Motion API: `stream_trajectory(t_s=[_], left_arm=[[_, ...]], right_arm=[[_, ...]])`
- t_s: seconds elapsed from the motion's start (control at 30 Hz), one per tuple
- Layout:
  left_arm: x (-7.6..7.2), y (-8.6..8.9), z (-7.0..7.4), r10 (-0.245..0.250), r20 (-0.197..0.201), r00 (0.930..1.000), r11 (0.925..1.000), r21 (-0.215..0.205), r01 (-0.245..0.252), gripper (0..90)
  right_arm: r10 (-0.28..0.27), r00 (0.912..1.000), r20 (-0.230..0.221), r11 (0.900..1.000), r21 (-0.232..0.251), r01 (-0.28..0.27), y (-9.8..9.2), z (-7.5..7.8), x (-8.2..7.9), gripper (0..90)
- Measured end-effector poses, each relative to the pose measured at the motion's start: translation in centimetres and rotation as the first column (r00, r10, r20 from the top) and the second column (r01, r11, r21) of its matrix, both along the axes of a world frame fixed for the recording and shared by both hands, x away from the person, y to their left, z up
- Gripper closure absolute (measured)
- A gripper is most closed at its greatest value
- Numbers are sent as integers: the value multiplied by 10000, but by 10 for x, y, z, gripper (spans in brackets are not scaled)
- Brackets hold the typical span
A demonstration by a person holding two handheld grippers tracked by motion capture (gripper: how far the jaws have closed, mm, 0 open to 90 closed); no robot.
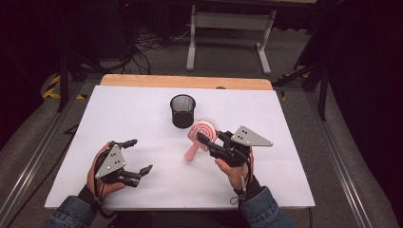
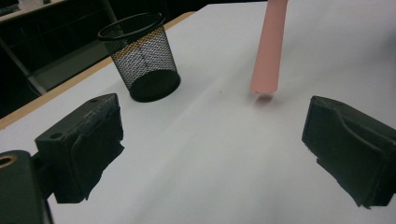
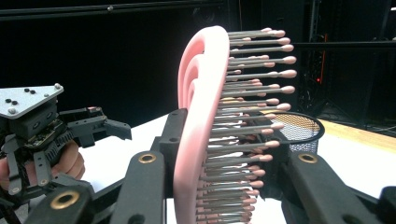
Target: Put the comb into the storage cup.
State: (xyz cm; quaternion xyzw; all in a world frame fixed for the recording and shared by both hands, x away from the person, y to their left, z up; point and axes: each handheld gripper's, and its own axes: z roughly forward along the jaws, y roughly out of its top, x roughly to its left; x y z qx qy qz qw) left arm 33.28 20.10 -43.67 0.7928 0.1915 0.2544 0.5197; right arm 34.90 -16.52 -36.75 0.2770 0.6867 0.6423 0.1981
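Right gripper (image 1: 205,137) is clamped on the head of the pink hairbrush (image 1: 202,134), held above the table (image 1: 142,114), handle hanging down just beside the mesh cup (image 1: 183,110). Left gripper (image 1: 138,156) hangs empty, jaws wide apart. Risks: the grip sits on bristles on one side, so the brush could twist or slip; the handle could clip the cup's rim and tip it over.
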Motion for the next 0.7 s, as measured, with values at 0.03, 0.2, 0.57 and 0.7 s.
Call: stream_trajectory(t_s=[0.03,0.2,0.57,0.7], left_arm=[[0,1,0,33,6,10000,10000,1,-33,61],[-1,6,-2,72,-66,10000,10000,-54,-73,61],[-2,14,-2,133,-180,9997,9998,-125,-136,57],[-2,15,-2,136,-206,9997,9998,-162,-139,57]], right_arm=[[-8,10000,-3,10000,16,8,0,0,0,630],[-95,9999,80,10000,25,94,-4,3,0,630],[-273,9993,259,9996,35,273,-11,7,0,630],[-350,9989,320,9994,69,348,-14,8,0,630]])
